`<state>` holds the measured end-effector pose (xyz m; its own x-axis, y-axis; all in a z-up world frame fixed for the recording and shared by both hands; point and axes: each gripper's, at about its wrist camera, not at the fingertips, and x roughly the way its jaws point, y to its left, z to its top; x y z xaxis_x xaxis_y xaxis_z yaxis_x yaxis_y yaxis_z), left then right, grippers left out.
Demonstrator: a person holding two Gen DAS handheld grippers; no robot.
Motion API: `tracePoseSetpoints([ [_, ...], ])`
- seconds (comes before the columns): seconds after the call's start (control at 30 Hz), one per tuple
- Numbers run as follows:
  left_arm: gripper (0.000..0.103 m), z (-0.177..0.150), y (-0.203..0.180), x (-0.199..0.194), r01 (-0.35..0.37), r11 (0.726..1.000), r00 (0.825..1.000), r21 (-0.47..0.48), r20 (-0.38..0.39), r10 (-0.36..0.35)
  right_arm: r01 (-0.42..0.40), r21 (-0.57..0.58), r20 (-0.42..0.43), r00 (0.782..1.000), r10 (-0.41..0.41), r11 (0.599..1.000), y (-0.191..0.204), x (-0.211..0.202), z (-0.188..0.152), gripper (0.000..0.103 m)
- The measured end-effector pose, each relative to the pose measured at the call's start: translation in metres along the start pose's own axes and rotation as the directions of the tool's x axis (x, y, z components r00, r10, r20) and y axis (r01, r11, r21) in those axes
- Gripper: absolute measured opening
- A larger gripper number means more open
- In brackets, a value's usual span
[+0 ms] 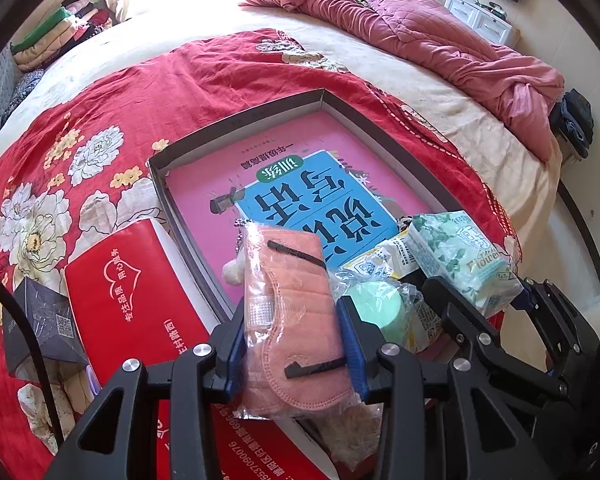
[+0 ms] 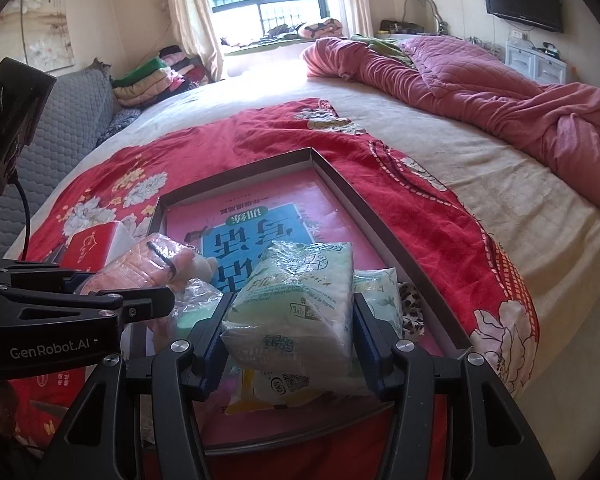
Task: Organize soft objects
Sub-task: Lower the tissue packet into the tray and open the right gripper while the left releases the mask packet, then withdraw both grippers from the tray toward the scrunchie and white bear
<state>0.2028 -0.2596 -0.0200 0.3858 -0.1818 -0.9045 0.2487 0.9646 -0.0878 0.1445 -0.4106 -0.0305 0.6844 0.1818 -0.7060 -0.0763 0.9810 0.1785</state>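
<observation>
bed: a wide bed with a cream sheet, a crumpled pink quilt lying along its far right side.
red cloth: a red flowered cloth is spread over the near part of the bed, under everything else.
tray: a shallow grey tray sits on the red cloth, a pink and blue book lying flat inside it.
red box: a red box rests on the cloth just left of the tray, with a small dark box beside it.
tissue pack: a green and white tissue pack is above the tray's near end, squeezed at both sides by the right gripper, whose blue pads press into the wrapper.
mask pack: a pink mask pack in clear plastic is over the tray's near left corner, clamped between the pads of the left gripper.
loose items: a bagged green round thing and a yellow packet lie in the tray's near end between the two grippers.
</observation>
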Motion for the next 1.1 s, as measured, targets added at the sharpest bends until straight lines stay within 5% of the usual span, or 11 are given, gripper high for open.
tracePoseSetpoints([
  [1.1,0.046,0.001,-0.001,-0.004,0.013,1.0,1.0,-0.009,-0.001,-0.013,0.047,0.061,0.114,0.992,-0.053,0.997,-0.013,-0.024,0.006,0.075],
])
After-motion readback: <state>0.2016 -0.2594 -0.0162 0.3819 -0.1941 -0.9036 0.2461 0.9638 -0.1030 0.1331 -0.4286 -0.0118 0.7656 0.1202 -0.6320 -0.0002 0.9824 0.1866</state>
